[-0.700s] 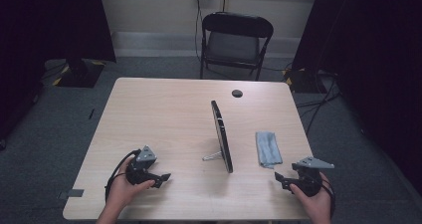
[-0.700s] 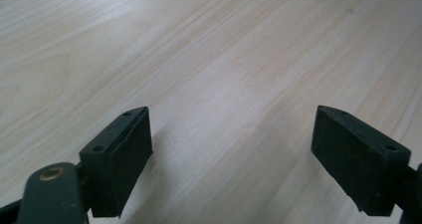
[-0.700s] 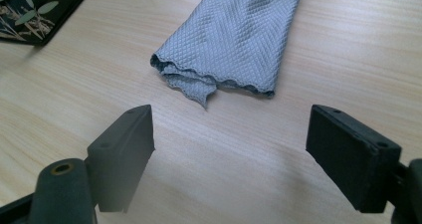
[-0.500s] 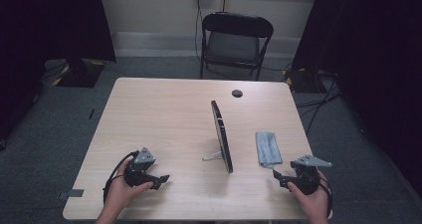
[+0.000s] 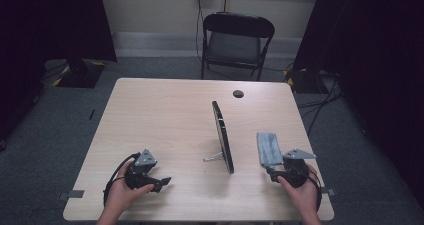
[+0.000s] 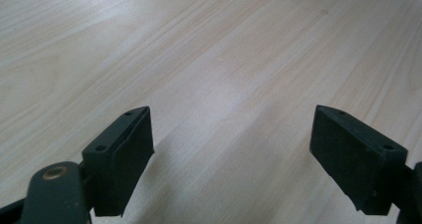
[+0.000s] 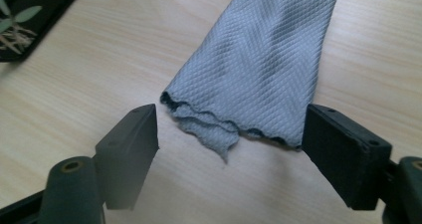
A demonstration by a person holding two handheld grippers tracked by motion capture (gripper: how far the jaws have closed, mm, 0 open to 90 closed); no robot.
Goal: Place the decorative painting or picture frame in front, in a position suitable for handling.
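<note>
Right gripper [image 7: 229,149] has its black fingers [image 7: 130,144] spread wide, nothing clamped. The folded grey waffle-weave cloth [image 7: 259,69] lies flat on the pale wood-grain worktop [image 7: 99,59] just ahead of them, its frayed near edge sitting about level with the fingertips and mostly within the gap, not touching either pad as far as I can tell. From the high view the right gripper [image 5: 274,172] is right at the near end of that cloth [image 5: 268,147], held in the person's right hand [image 5: 300,190].

Left gripper [image 6: 231,149] also has its fingers [image 6: 122,149] wide apart, with just bare worktop between and in front of them. In the high view it [image 5: 162,181] sits well away from the cloth, in the left hand [image 5: 122,195].

Between the two grippers, further out from the fingers, a thin dark flat panel propped upright on a small metal stand [image 5: 223,137] stands edge-on. Beyond that there's a small round black thing [image 5: 238,93] near the far edge, and a black folding chair [image 5: 235,40] behind the worktop.
</note>
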